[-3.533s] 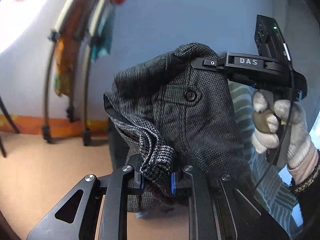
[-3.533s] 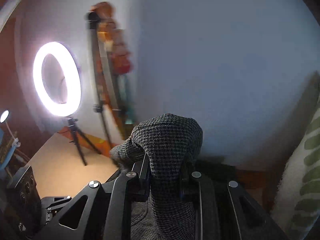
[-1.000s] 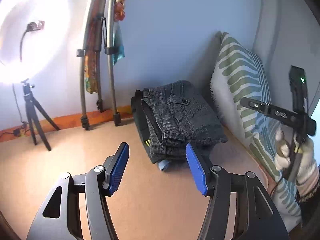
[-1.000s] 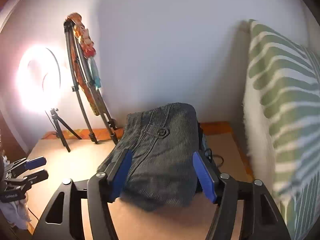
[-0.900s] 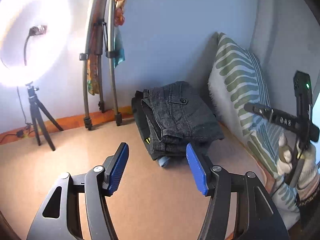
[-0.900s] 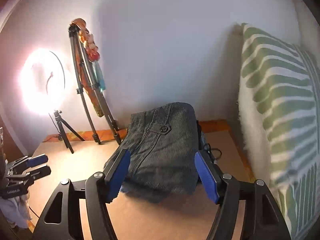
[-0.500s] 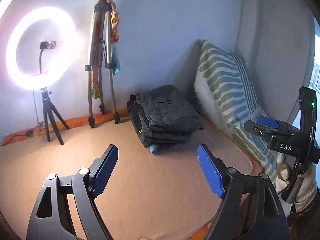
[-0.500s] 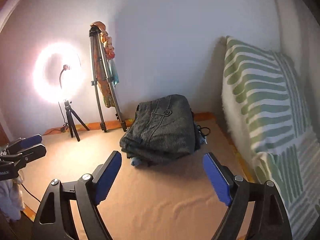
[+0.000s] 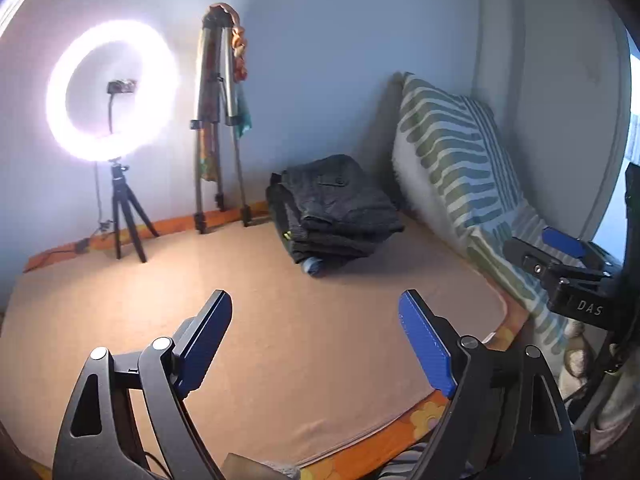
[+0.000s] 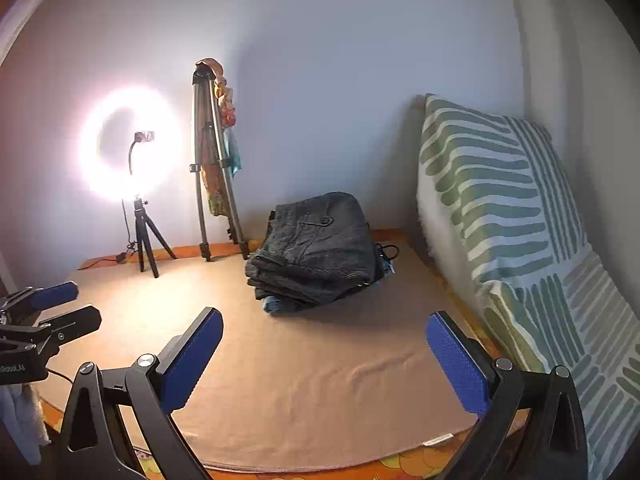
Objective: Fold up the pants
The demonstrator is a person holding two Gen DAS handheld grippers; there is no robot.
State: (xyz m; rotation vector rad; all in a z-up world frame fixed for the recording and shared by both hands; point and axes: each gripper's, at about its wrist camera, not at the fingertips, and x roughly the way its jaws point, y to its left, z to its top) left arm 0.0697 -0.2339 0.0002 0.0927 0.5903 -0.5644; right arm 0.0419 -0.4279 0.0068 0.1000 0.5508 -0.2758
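Note:
The dark grey pants [image 9: 334,204] lie folded on top of a stack of folded clothes at the far side of the tan mat [image 9: 280,320], next to the pillow. They also show in the right wrist view [image 10: 320,244]. My left gripper [image 9: 316,304] is open and empty, well back from the stack. My right gripper [image 10: 324,320] is open and empty, also back from it. The right gripper shows at the right edge of the left wrist view [image 9: 560,256]. The left gripper shows at the left edge of the right wrist view [image 10: 48,308].
A green-striped pillow [image 10: 512,216] leans on the wall at the right. A lit ring light on a small tripod [image 10: 136,160] and a folded tripod with cloths [image 10: 216,160] stand at the back. A cable [image 10: 386,250] lies behind the stack.
Both grippers let go of the pants, which now rest on the stack. Both have drawn back from it and opened wider.

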